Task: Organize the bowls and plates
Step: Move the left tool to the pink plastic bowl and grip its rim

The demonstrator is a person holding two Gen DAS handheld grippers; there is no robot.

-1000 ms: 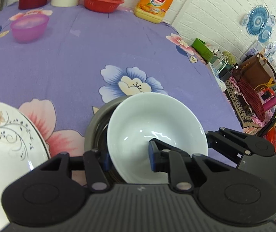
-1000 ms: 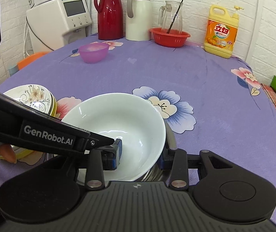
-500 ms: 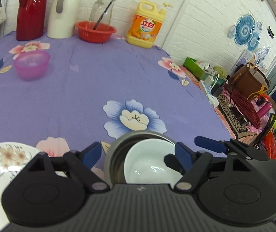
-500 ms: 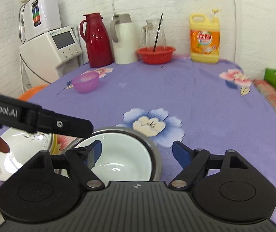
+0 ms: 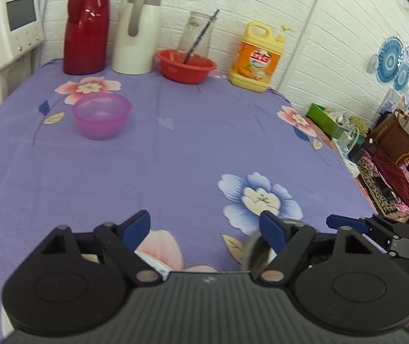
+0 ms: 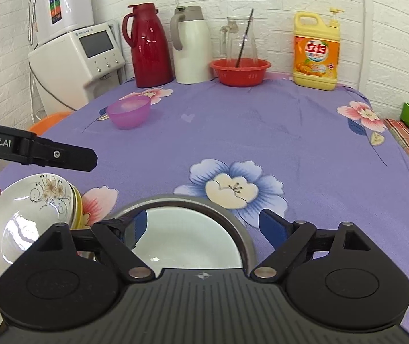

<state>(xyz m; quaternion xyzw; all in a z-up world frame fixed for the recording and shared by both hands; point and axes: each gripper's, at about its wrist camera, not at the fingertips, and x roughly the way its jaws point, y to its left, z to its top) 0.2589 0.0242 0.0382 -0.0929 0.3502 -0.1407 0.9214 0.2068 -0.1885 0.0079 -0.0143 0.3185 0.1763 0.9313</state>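
A white bowl [image 6: 187,240] sits nested inside a grey metal bowl [image 6: 241,229] at the table's near edge. My right gripper [image 6: 203,225] is open and empty, raised just above it. A stack of floral plates [image 6: 29,209] lies to the left. My left gripper [image 5: 204,229] is open and empty above the cloth; the grey bowl's rim [image 5: 251,248] shows by its right finger. A purple bowl [image 5: 101,116] stands far left, also in the right wrist view [image 6: 129,113].
A red thermos [image 6: 148,46], white jug [image 6: 190,46], red basket [image 6: 240,71] with glass pitcher and yellow detergent bottle [image 6: 316,51] line the back wall. A water dispenser [image 6: 75,57] stands at the left. The purple floral cloth [image 6: 261,126] covers the table. Clutter lies off the right edge [image 5: 390,154].
Both grippers let go of the white bowl, which now rests in the grey bowl. Both opened wide and pulled up and back; the left one swung left.
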